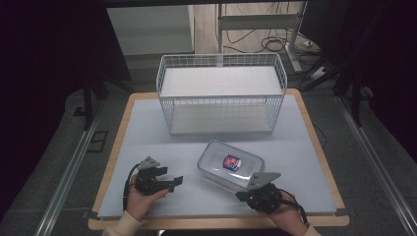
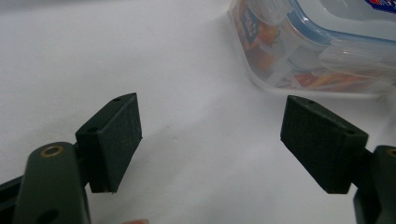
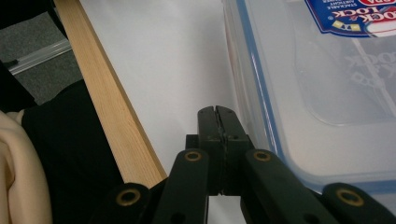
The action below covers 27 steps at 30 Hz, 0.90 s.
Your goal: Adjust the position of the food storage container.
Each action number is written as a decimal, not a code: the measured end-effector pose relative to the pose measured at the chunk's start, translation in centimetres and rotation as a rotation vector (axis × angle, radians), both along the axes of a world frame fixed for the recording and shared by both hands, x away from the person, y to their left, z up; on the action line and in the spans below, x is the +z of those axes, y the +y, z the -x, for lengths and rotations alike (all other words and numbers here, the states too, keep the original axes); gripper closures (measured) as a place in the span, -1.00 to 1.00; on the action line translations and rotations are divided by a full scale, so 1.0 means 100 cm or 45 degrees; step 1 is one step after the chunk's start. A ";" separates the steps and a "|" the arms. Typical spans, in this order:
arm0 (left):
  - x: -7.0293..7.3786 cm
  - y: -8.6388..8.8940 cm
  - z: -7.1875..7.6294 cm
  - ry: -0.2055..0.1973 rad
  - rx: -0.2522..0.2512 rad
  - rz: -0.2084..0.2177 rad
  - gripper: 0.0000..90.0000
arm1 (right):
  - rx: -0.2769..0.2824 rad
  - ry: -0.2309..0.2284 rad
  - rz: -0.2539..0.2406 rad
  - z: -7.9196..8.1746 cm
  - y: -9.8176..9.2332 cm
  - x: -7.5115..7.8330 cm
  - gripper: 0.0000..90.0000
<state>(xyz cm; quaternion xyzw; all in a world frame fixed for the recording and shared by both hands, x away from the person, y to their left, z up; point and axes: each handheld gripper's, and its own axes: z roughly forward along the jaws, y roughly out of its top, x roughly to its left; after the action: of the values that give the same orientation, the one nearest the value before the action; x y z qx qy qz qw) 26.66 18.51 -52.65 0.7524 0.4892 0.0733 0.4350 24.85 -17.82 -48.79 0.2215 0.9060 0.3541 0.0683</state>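
- Lock-lid food container (image 1: 230, 166) of clear plastic lies flat on the near right part of the table, with a blue seal around its lid and a red and blue label on top; coloured contents show through its wall in the left gripper view.
- Right gripper (image 1: 241, 195) sits just beside the near edge of the container; in the right gripper view its jaws are pressed together with nothing between them, right next to the lid rim.
- Left gripper (image 1: 178, 181) rests low over the mat, well left of the container; its jaws stand wide apart and hold nothing.
- A pale blue-grey mat (image 1: 147, 128) covers the wooden table (image 1: 314, 142), whose light wood edge shows around the mat.
- A white wire basket (image 1: 221, 93) stands at the far side of the mat, apart from the container.
- Grey carpet floor (image 1: 373, 147) surrounds the table, with metal rails on both sides.
- Behind the table, cables (image 1: 268, 42) lie on a wooden floor near a desk frame; the room sides are dark.
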 end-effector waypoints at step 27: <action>-0.001 0.000 0.000 0.005 -0.006 -0.003 -0.54 | -0.137 -0.053 0.010 -0.015 -0.039 0.007 1.00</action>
<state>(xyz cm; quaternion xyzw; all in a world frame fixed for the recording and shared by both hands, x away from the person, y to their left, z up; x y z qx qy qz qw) 26.71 18.50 -52.75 0.7542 0.4882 0.0714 0.4334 26.33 -21.74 -48.08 0.2621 0.8926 0.3509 0.1070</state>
